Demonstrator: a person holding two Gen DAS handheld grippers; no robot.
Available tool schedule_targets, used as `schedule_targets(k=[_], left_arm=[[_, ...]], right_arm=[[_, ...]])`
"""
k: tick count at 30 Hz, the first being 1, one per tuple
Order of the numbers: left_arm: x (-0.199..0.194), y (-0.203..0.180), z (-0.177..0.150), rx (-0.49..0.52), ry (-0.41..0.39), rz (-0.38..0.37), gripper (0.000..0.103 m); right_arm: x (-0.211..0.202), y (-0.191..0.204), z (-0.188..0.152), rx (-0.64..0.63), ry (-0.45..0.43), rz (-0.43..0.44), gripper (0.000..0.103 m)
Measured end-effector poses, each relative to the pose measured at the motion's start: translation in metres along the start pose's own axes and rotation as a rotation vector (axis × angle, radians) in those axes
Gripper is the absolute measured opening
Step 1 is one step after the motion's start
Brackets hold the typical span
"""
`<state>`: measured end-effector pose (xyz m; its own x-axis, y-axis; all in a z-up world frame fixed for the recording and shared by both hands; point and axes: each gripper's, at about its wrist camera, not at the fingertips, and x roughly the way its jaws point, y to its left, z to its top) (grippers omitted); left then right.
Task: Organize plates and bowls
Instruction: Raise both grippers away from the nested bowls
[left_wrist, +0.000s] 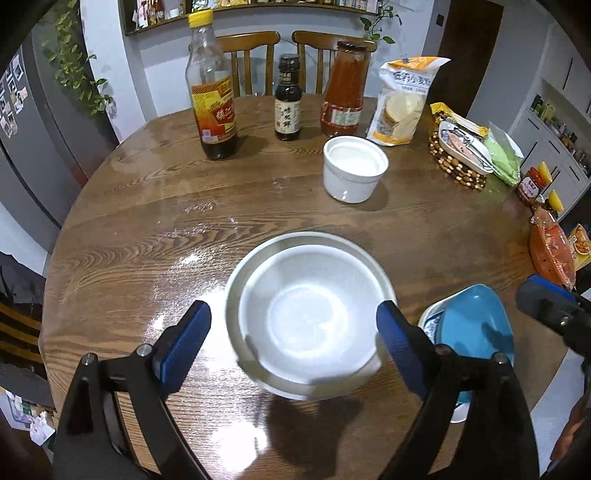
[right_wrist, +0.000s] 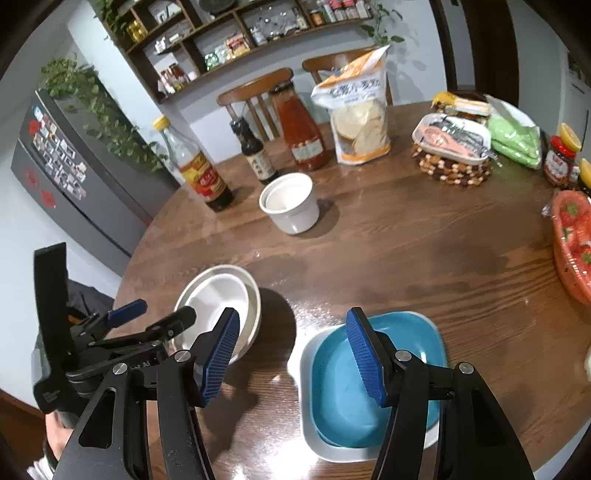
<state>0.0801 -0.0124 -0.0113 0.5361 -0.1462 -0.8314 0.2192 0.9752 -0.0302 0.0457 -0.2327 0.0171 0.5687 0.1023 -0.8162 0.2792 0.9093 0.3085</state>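
white bowl (left_wrist: 306, 317) nested in a wider bowl (left_wrist: 236, 280), near table (left_wrist: 129, 229) edge | blue plate (right_wrist: 373, 384) on white plate (right_wrist: 306, 402), just right | our left gripper (left_wrist: 293, 347) spread wide above bowls, empty | our right gripper (right_wrist: 291, 354) partly apart, empty | white cup (left_wrist: 352, 170) farther back

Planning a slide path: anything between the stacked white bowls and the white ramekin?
Nothing: bare table between the stacked white bowls and white ramekin, clearest in the left wrist view.
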Motion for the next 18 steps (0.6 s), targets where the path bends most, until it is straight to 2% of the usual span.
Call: schedule_targets(k=[8,18], left_arm=[[-0.011,-0.027,0.006,0.043,-0.026,-0.002,0.091],[-0.043,-0.049,0.027,0.063,-0.114,0.01,0.091]], right_arm=[[-0.024,-0.015,0.006,-0.002,-0.037,-0.007,0.061],[-0.054,-0.03,0.017,-0.013,-0.097,0.016,0.061]])
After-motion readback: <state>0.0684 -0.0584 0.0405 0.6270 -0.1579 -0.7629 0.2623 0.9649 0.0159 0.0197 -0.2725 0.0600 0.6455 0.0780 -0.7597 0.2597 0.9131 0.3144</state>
